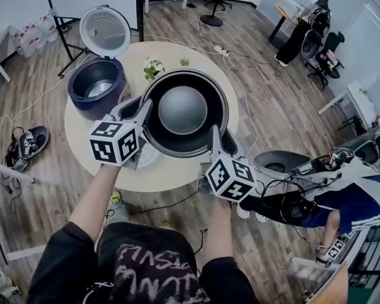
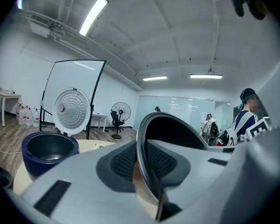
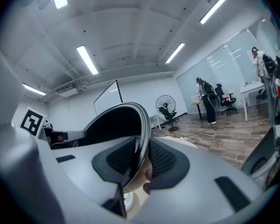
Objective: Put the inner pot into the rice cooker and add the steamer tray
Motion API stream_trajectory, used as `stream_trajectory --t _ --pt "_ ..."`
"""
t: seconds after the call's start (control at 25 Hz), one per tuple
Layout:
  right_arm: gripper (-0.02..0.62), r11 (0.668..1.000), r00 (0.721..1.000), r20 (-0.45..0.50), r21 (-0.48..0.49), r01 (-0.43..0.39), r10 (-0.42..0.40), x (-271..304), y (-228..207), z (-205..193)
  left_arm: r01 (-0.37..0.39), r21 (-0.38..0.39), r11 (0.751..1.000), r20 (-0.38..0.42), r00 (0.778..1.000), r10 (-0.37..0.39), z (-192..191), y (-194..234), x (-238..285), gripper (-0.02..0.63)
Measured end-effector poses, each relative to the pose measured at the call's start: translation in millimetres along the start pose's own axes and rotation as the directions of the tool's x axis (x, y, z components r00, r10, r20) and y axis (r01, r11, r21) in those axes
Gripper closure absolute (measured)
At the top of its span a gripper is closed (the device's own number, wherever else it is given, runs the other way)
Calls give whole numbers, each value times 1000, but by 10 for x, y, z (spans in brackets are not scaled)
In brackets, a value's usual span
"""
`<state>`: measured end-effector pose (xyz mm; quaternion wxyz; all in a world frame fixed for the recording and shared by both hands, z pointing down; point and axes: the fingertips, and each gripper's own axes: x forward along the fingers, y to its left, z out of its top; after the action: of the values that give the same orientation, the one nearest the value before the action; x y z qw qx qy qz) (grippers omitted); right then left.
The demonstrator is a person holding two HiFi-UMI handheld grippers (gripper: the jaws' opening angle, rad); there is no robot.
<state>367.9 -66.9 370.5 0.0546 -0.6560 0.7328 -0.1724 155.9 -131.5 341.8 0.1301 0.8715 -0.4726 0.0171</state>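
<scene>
Currently holding pot [image 1: 182, 109] mouth-up over table [image 1: 171, 177], lifted off the top. Gripping its rim at 9 o'clock with left gripper [image 1: 144, 106] and at 5 o'clock with right gripper [image 1: 214, 135]. Both pairs of jaws clamped on the thin rim, one pad inside the wall and one outside, as seen edge-on in each gripper view. Showing dark inner wall and pale rounded bottom to the head view.

Keeping pot apart from cooker [image 1: 96, 86], which sits at 10 o'clock of it on the table's edge, blue, with cavity bare and lid [image 1: 105, 31] tipped up behind. Passing over a white tray [image 1: 147, 157], mostly hidden under the left gripper.

Beyond, at 12 o'clock of pot, small flowers [image 1: 153, 67] on the table. Off the table at 9 o'clock, shoes [image 1: 28, 145] on the wood floor; at 4 o'clock, a person [image 1: 342, 201] in a striped top.
</scene>
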Motion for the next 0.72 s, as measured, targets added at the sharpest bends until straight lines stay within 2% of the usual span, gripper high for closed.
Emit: stream_trajectory --t 0.28,0.72 --pt "503 1000 1000 7 -15 -15 16 178 477 -98 1 -14 1000 29 1000 0 94 465 -224 529" --pt "502 998 1000 4 -56 -1 1 624 1536 -295 35 -56 998 60 998 -31 292 1555 -590 531"
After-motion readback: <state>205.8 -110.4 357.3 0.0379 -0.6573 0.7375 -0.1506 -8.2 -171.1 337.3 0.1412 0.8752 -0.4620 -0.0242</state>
